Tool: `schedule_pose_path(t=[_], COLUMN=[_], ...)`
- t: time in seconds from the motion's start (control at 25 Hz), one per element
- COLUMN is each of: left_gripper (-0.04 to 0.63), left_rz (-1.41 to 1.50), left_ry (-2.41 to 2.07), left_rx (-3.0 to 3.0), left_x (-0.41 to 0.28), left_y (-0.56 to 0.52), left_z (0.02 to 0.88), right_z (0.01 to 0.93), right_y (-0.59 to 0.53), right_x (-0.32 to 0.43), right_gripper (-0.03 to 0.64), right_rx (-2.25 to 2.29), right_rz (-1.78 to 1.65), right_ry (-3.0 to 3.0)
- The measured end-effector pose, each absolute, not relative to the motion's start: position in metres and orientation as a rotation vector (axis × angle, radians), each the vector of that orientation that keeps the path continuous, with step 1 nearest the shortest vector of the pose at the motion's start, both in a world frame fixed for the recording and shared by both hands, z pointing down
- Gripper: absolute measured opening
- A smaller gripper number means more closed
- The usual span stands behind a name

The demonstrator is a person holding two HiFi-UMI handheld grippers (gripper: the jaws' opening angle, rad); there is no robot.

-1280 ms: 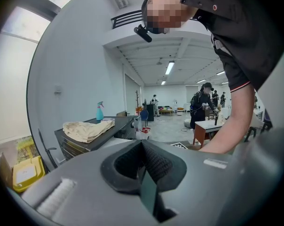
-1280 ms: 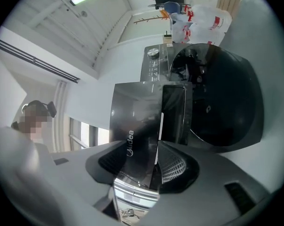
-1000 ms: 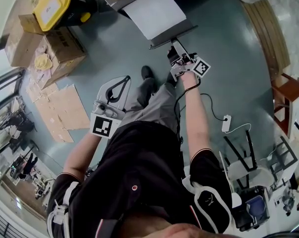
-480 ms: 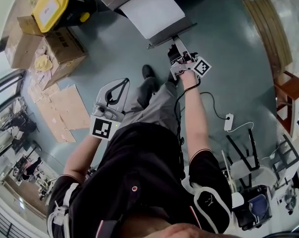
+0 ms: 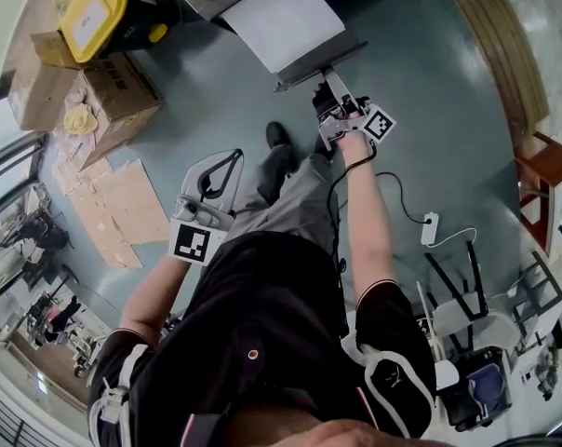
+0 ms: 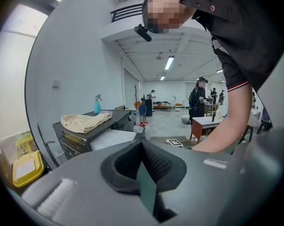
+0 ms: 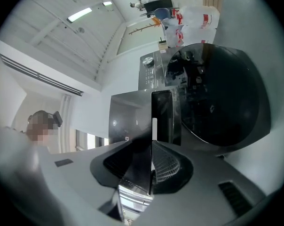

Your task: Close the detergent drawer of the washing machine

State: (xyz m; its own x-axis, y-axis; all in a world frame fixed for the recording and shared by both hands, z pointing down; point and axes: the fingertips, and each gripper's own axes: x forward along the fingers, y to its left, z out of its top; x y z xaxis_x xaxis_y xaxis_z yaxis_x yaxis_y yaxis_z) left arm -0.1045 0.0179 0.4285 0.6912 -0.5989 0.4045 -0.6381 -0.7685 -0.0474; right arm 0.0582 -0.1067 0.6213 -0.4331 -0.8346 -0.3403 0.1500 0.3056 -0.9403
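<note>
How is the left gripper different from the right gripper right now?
The left gripper hangs over the floor, away from the washing machine; the right gripper reaches the detergent drawer. The left gripper's jaws are together and empty; the right gripper's jaws have just been closing, and the drawer's dark front shows in their gap. Both are the same kind of two-jaw gripper.
</note>
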Motion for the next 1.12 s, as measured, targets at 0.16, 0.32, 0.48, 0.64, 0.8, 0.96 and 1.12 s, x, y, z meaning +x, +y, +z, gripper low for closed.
schedule_pose_path(t=[0.16,0.32,0.48,0.64,0.8,0.96,1.12], left_gripper=[0.000,0.000,0.000,0.000,0.000,0.000,0.000], left_rz=[0.618,0.613,0.617,0.628,0.619,0.596,0.598], left_ry=[-1.024,-1.025,-1.024,-1.029,-1.051,-1.060,-1.048], left_rx=[2.800,2.803,2.799,2.795,2.781,2.776,2.777], left_x=[-0.103,-0.104,-0.102,-0.107,-0.115,-0.117,-0.116], left_y=[0.020,0.019,0.020,0.017,0.015,0.014,0.014], left_z=[0.429,0.428,0.429,0.430,0.427,0.427,0.430], right_z=[0.620,0.619,0.616,0.613,0.617,0.618,0.620], right_y=[-0.105,-0.105,-0.111,-0.131,-0.136,-0.136,-0.138], right_x=[0.059,0.058,0.057,0.041,0.038,0.039,0.040], right_gripper=[0.124,0.123,0.118,0.118,0.124,0.130,0.130], right_rx=[-0.646,-0.669,-0.673,-0.678,-0.719,-0.728,-0.737], right_rz=[-1.306,-1.299,-1.302,-1.317,-1.343,-1.348,-1.351], right_ry=[1.630,1.638,1.638,1.677,1.664,1.667,1.666])
